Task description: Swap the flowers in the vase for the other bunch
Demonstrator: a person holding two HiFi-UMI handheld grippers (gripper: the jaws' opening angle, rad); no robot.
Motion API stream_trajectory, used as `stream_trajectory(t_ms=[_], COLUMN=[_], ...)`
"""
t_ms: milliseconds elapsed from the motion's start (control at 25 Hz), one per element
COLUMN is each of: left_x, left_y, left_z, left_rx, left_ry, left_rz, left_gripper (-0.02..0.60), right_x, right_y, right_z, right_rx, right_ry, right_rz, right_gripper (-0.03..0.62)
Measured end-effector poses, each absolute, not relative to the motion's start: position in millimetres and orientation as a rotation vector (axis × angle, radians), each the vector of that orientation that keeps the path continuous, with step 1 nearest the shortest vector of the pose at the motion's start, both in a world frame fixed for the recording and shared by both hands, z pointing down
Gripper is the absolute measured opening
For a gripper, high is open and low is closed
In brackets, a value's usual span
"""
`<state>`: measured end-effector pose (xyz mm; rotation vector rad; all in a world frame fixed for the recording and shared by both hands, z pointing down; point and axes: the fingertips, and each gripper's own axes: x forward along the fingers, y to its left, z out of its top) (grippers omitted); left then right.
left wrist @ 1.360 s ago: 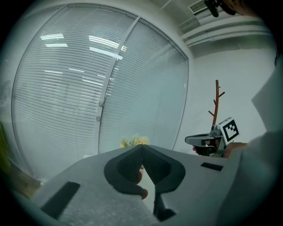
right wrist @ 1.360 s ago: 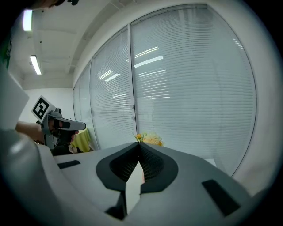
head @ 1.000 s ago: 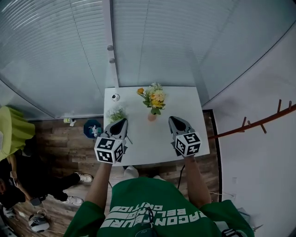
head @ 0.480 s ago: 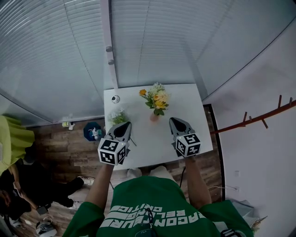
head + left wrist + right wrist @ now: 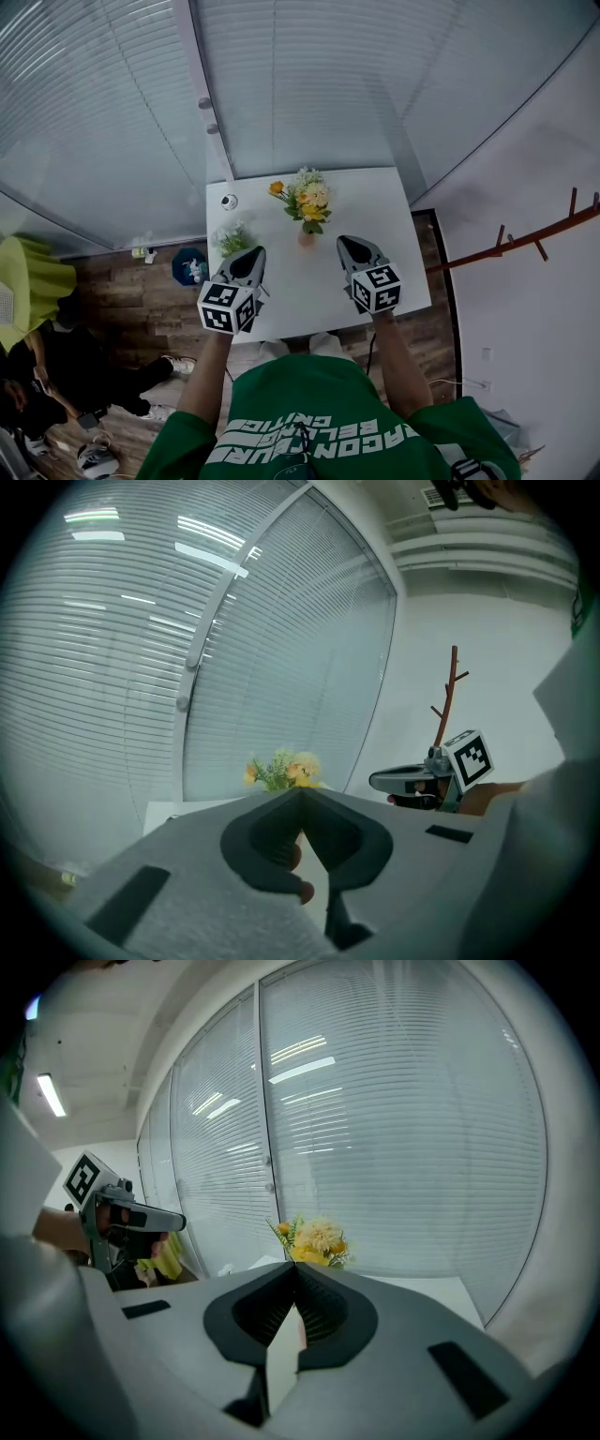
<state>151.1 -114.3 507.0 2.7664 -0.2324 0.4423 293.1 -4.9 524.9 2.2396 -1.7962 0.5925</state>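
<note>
- Jaws pressed together and empty, your left gripper (image 5: 251,255) and right gripper (image 5: 344,242) hover short of the vase (image 5: 307,238).
- Spread one and pinch the yellow flowers (image 5: 306,197) standing in it low on the stems.
- Beside your left gripper lies the other bunch (image 5: 231,236).

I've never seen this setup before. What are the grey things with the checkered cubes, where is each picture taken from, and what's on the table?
There is no robot here. A person in a green shirt holds a hand-held claw in each hand. The head view looks down from a camera on their head, with the left claw at its left and the right claw at its right. The patterned cubes are parts of the claws. The other two pictures come from cameras riding on each claw, looking along its jaws. Both claws are closed and hold nothing. On the white table stands a small vase with yellow flowers. A paler bunch lies near the table's left edge, just ahead of the left claw, with a small round object beyond it.
</note>
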Motion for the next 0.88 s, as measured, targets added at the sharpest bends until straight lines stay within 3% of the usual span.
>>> stream_trajectory(t_ms=[880], left_x=[199], left_y=[-71], left_z=[562], left_rx=[2.752], left_ry=[-0.380], left_rz=[0.529], left_gripper=[0.008], right_x=[330], right_y=[-15], right_z=[627], right_rx=[1.962], right_ry=[-2.010], right_rz=[0.617], right_gripper=[0.018])
